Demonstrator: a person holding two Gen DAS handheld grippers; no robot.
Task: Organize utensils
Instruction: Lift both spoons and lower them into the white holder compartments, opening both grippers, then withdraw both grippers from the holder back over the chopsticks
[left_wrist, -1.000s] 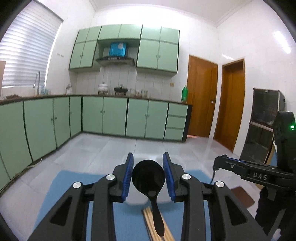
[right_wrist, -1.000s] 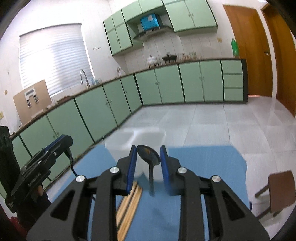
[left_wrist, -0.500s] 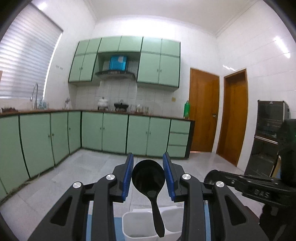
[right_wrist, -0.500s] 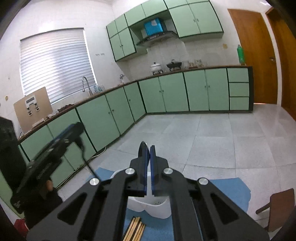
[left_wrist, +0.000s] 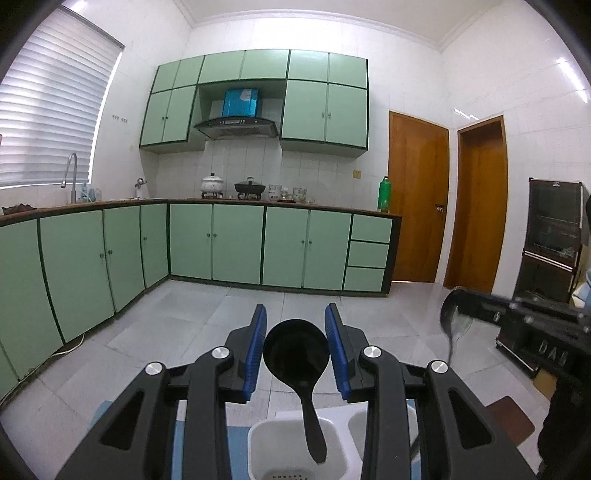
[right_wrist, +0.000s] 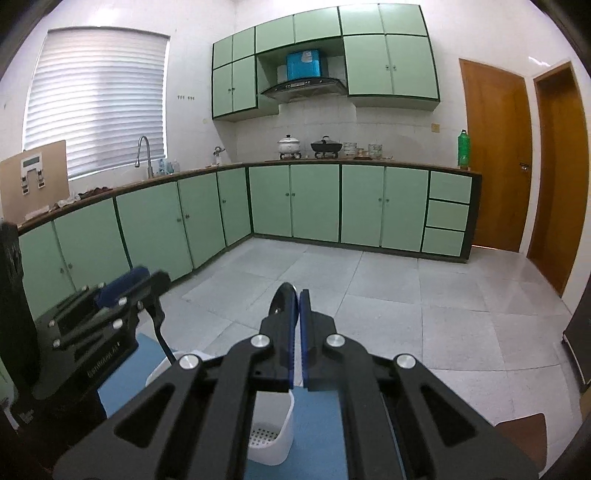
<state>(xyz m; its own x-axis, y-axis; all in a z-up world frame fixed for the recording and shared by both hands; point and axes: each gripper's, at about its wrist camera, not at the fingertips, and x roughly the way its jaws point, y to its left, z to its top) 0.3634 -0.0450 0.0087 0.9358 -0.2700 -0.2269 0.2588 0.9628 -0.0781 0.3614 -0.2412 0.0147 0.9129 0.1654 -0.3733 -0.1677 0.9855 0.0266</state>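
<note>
My left gripper (left_wrist: 295, 347) is shut on a black spoon (left_wrist: 295, 354), its blue pads pressing the sides of the bowl. The handle hangs down over the left compartment of a white utensil holder (left_wrist: 266, 439). My right gripper (right_wrist: 297, 306) is shut on a metal spoon (right_wrist: 282, 301), seen edge-on between the pads. In the left wrist view that metal spoon (left_wrist: 452, 321) hangs from the right gripper (left_wrist: 465, 302) at the far right. The holder (right_wrist: 273, 443) stands below the right gripper, and the left gripper (right_wrist: 122, 291) is at the left.
The holder stands on a blue mat (right_wrist: 122, 373). A brown stool (right_wrist: 524, 432) sits low at the right. Beyond lie a tiled floor, green cabinets (left_wrist: 236, 243) and wooden doors (left_wrist: 417, 199).
The right jaws closed on the metal spoon. Both grippers lifted and moved forward over the white holder; the chopsticks on the mat dropped out of view.
</note>
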